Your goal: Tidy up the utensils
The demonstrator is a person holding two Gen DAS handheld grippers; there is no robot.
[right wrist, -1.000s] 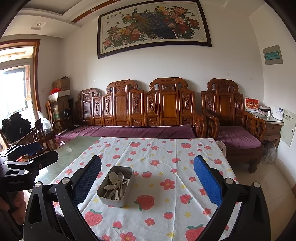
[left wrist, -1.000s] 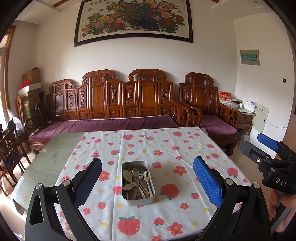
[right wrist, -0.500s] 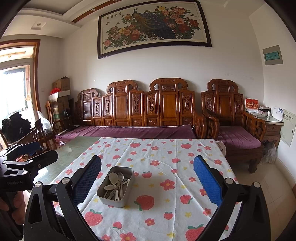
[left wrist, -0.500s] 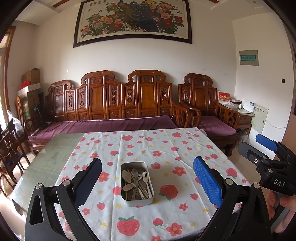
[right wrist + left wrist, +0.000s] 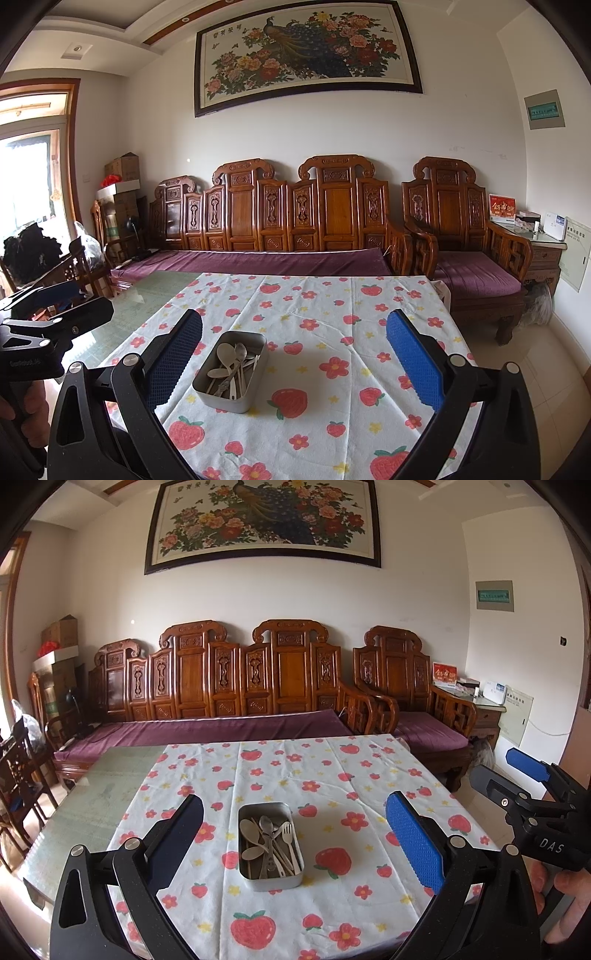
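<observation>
A metal tin stands on the strawberry tablecloth and holds several spoons and a fork. It also shows in the right wrist view, with the utensils inside. My left gripper is open and empty, held above the table's near edge with the tin between its fingers in view. My right gripper is open and empty, to the right of the tin. Each gripper shows at the edge of the other's view, the right one and the left one.
The cloth covers the right part of a glass-topped table. A carved wooden sofa with purple cushions stands behind it, an armchair and side cabinet at the right. Wooden chairs stand at the left.
The left view has shifted slightly, so the tin sits a little lower and nearer. The right gripper has barely moved. Both stay open.
</observation>
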